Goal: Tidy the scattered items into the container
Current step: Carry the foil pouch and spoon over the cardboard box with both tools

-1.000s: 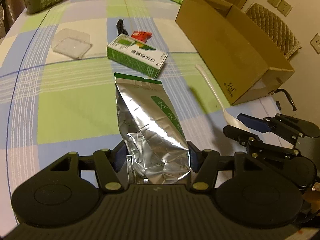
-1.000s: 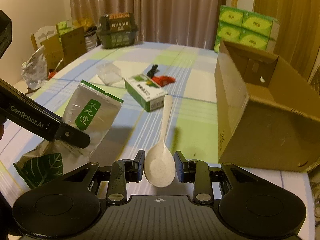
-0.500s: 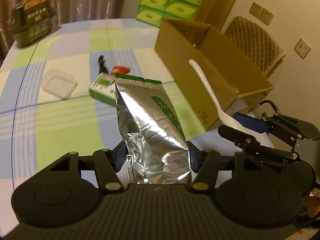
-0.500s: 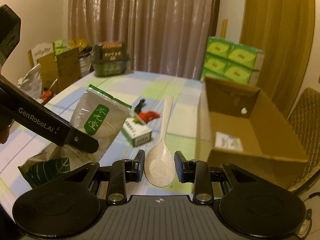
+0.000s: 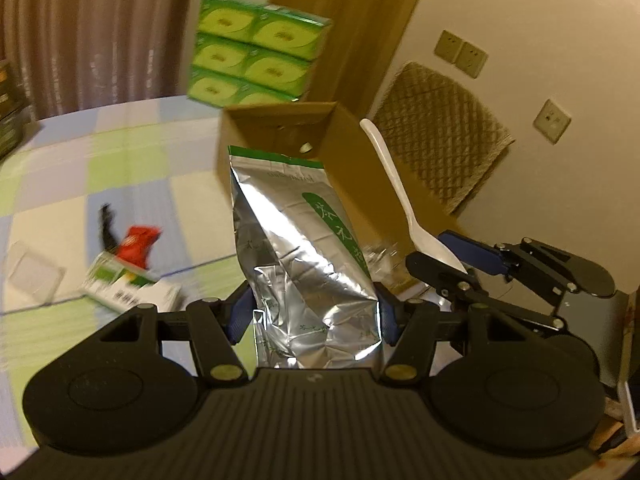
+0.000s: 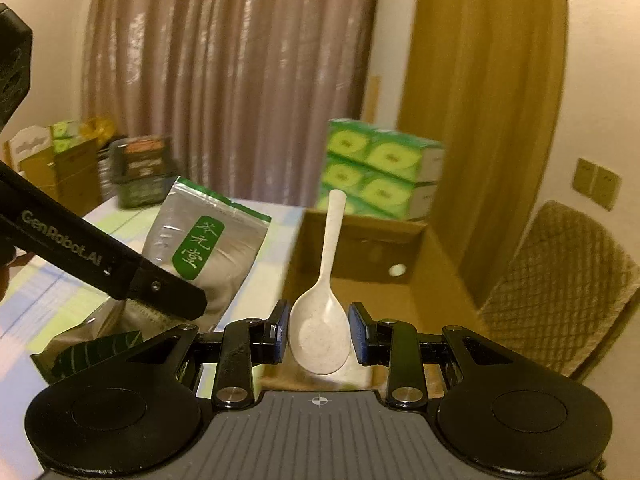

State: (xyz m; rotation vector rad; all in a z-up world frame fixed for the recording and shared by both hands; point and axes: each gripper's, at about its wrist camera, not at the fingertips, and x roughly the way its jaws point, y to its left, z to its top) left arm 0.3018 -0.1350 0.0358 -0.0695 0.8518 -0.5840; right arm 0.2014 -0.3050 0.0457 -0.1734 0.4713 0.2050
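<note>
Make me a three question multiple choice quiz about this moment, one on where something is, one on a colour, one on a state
1. Where is the open brown cardboard box?
A. ahead of both grippers
B. on the chair
C. under the table

2. What colour are the stacked tissue packs?
A. red
B. green
C. blue

3. What state is the right gripper in?
A. open and empty
B. shut on the white plastic spoon
C. shut on the silver foil pouch

Answers: 1 A, the box lies beyond the fingers in both views. 2 B, their wrappers are bright green. 3 B, its pads pinch the spoon's bowl; the left gripper has the pouch.
</note>
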